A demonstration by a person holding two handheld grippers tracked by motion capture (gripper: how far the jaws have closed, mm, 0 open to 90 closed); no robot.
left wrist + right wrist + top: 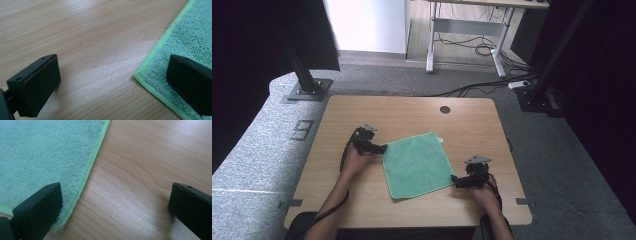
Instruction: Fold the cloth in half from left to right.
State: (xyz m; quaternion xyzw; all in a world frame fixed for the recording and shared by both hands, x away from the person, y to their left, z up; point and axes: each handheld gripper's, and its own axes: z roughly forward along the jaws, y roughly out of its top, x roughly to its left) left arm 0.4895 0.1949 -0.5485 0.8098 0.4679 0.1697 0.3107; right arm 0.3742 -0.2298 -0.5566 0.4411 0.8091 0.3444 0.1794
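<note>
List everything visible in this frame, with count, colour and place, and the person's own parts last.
cloth: one, green, spread flat mid-table, turned askew to the table edges.
table: one, light wood, with a dark round hole near its far edge.
desk frame: one, pale grey, on the floor beyond the table, cables beneath it.
floor: grey carpet around the table.
left tool: one, black, open, at the cloth's left corner, one jaw over the cloth, one over wood.
right tool: one, black, open, at the cloth's right corner.
forearms: two, entering from the bottom edge.
</note>
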